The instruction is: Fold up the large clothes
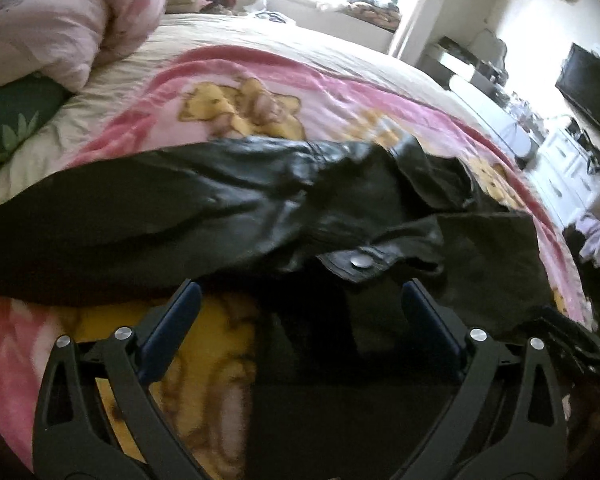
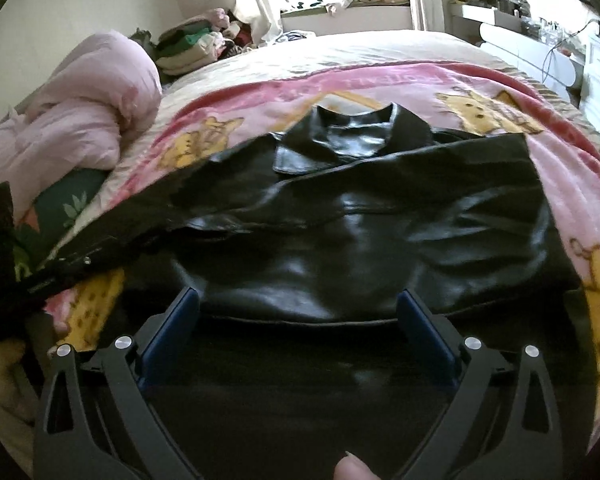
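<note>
A black leather jacket (image 2: pixel 340 216) lies spread on a pink cartoon blanket (image 2: pixel 572 184), collar (image 2: pixel 352 136) toward the window. In the left wrist view one sleeve (image 1: pixel 148 208) stretches left, and a cuff tab with a metal snap (image 1: pixel 358 262) lies just beyond the fingertips. My left gripper (image 1: pixel 300 292) is open just above the jacket's near edge, nothing pressed between its blue pads (image 1: pixel 172 332). My right gripper (image 2: pixel 298 300) is open too, its tips at the folded hem (image 2: pixel 300 312), jaws spread wide over dark leather. A fingertip (image 2: pixel 350 468) shows at the bottom of the right wrist view.
A rolled pink quilt (image 2: pixel 80 120) and a green pillow (image 1: pixel 12 128) sit at the bed's left. Folded clothes (image 2: pixel 188 48) pile near the window. White drawers (image 1: pixel 572 168) and a dark screen (image 1: pixel 592 80) stand along the right wall. A black strap (image 2: pixel 0 232) lies at the left.
</note>
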